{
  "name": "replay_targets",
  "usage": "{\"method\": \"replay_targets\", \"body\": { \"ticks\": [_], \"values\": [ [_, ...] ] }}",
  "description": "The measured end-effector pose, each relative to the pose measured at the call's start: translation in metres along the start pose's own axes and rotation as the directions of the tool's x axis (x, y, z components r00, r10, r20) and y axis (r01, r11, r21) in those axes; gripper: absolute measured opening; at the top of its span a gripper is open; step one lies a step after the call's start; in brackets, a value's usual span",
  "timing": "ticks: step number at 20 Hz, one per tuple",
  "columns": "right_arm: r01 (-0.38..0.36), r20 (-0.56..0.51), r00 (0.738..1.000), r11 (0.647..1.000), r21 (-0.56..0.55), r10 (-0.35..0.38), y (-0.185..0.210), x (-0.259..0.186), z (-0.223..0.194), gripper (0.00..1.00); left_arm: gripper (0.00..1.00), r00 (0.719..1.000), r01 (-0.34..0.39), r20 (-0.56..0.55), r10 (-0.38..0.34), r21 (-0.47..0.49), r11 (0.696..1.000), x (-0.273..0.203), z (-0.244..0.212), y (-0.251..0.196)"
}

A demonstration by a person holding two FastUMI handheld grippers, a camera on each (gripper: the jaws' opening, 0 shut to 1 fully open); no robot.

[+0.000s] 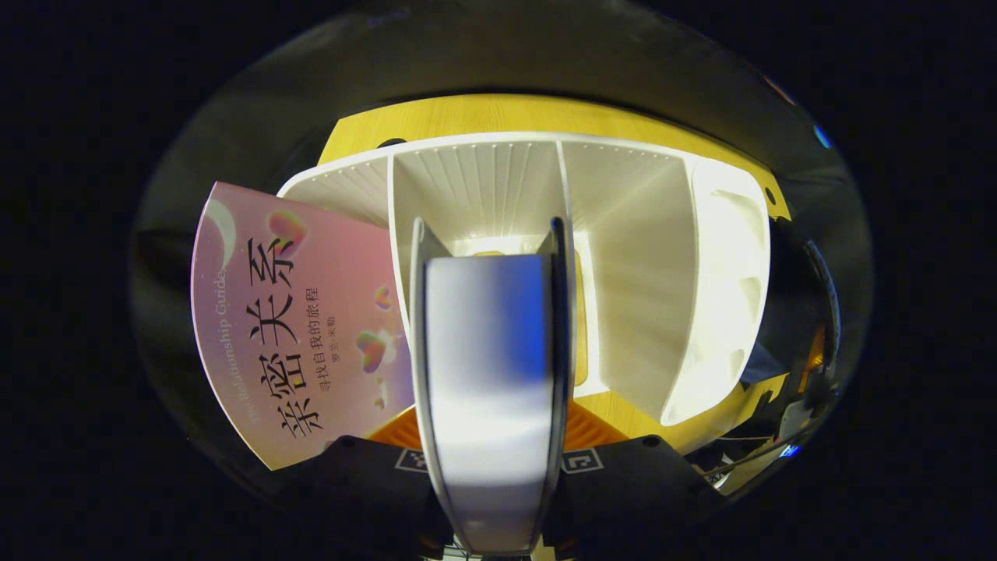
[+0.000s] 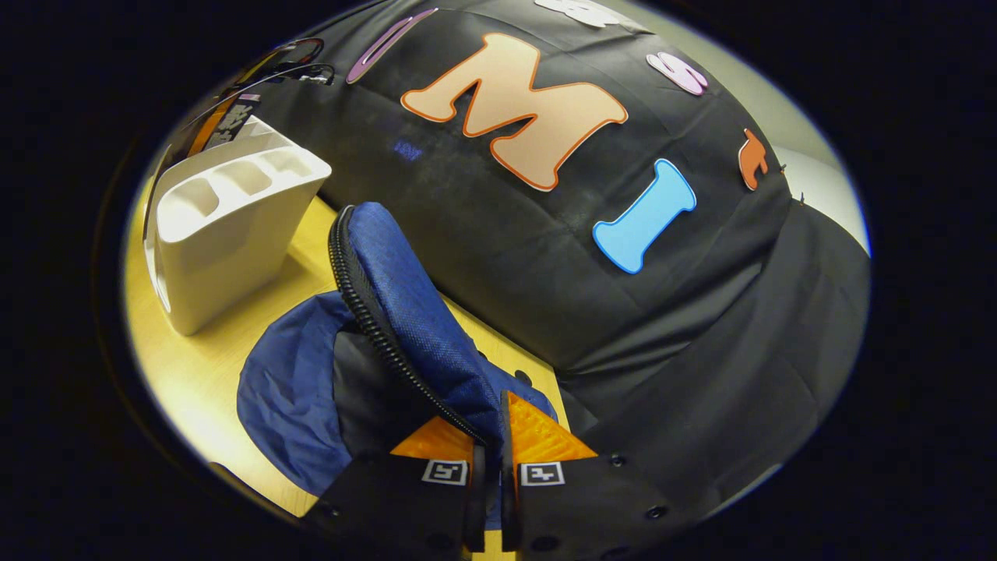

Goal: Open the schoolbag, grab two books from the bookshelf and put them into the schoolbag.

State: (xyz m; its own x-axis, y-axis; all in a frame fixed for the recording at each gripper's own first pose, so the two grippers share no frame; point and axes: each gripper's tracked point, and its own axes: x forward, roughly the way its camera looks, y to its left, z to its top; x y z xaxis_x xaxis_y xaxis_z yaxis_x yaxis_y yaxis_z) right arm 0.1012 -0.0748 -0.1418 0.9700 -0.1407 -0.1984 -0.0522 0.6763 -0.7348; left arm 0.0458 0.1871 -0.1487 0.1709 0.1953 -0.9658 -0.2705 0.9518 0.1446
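A white bookshelf (image 1: 646,257) with several compartments stands on the yellow table (image 1: 467,113). My left gripper (image 1: 491,432) is shut on a book with a white and blue edge (image 1: 487,335), held edge-on in front of the middle compartment. A pink book (image 1: 304,312) leans out of the shelf's left side. In the right gripper view, the blue schoolbag (image 2: 296,389) lies on the table (image 2: 195,374) with its flap (image 2: 413,304) lifted. My right gripper (image 2: 489,440) is shut on the flap's zipper edge (image 2: 366,304). The bag's dark inside shows under the flap.
The white bookshelf (image 2: 226,234) stands at the upper left in the right gripper view, a short way beyond the bag. The black cloth wall (image 2: 545,257) hangs close behind the bag. Cables and gear (image 1: 802,389) lie past the table's right edge.
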Motion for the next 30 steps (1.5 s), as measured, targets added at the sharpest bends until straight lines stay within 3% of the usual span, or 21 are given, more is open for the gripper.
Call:
{"method": "replay_targets", "body": {
  "ticks": [1,2,6,10,11,12,14,17,20,22,23,24,28,30],
  "values": [
    [-0.001,0.002,1.0,1.0,-0.005,0.001,0.0,-0.001,0.0,0.15,0.41,0.999,-0.015,-0.034,0.015,-0.023,1.0,-0.001,-0.005,-0.002],
    [-0.002,0.002,1.0,1.0,-0.007,0.002,0.0,-0.001,-0.002,0.07,0.42,0.999,-0.023,-0.035,0.022,-0.025,0.999,-0.001,-0.004,-0.004],
    [-0.005,0.001,1.0,1.0,-0.002,0.005,-0.001,-0.002,-0.004,0.08,0.42,0.997,-0.015,-0.081,0.011,-0.04,0.999,-0.013,-0.015,-0.013],
    [-0.008,0.007,1.0,1.0,0.001,0.008,-0.001,-0.003,-0.006,0.06,0.42,0.987,-0.073,-0.15,0.063,-0.067,0.995,-0.047,-0.041,0.002],
    [-0.01,0.008,1.0,1.0,0.002,0.01,0.0,-0.003,-0.006,0.11,0.42,0.984,-0.088,-0.161,0.075,-0.074,0.993,-0.056,-0.048,0.007],
    [-0.012,0.009,1.0,1.0,0.003,0.012,0.0,-0.003,-0.007,0.15,0.42,0.984,-0.085,-0.164,0.069,-0.09,0.992,-0.066,-0.053,0.008],
    [-0.011,0.011,1.0,1.0,0.009,0.011,0.0,-0.003,-0.008,0.06,0.42,0.987,-0.073,-0.154,0.052,-0.129,0.989,-0.088,-0.059,0.005],
    [-0.012,0.014,1.0,1.0,0.017,0.012,-0.001,-0.003,-0.008,0.07,0.41,0.995,-0.047,-0.094,0.035,-0.136,0.99,-0.119,-0.059,-0.002],
    [-0.016,0.016,1.0,1.0,0.02,0.015,-0.003,-0.005,-0.009,0.06,0.41,1.0,-0.009,-0.028,0.005,-0.143,0.99,-0.152,-0.058,-0.019],
    [-0.02,0.016,1.0,1.0,0.025,0.019,-0.006,-0.006,-0.011,0.11,0.41,0.999,0.032,0.001,-0.032,-0.154,0.988,-0.175,-0.061,-0.035],
    [-0.022,0.017,1.0,0.999,0.027,0.021,-0.007,-0.007,-0.011,0.06,0.41,0.998,0.062,0.017,-0.061,-0.16,0.985,-0.185,-0.063,-0.045],
    [-0.024,0.017,1.0,0.999,0.029,0.024,-0.008,-0.008,-0.013,0.11,0.41,0.995,0.102,0.038,-0.097,-0.159,0.982,-0.195,-0.06,-0.059],
    [-0.032,0.021,0.999,0.998,0.051,0.031,-0.014,-0.008,-0.017,0.06,0.41,0.961,0.248,0.151,-0.234,-0.082,0.965,-0.219,-0.042,-0.128],
    [-0.038,0.022,0.999,0.997,0.066,0.036,-0.016,-0.007,-0.017,0.06,0.41,0.932,0.346,0.139,-0.336,-0.058,0.936,-0.214,-0.046,-0.165]
  ]
}}
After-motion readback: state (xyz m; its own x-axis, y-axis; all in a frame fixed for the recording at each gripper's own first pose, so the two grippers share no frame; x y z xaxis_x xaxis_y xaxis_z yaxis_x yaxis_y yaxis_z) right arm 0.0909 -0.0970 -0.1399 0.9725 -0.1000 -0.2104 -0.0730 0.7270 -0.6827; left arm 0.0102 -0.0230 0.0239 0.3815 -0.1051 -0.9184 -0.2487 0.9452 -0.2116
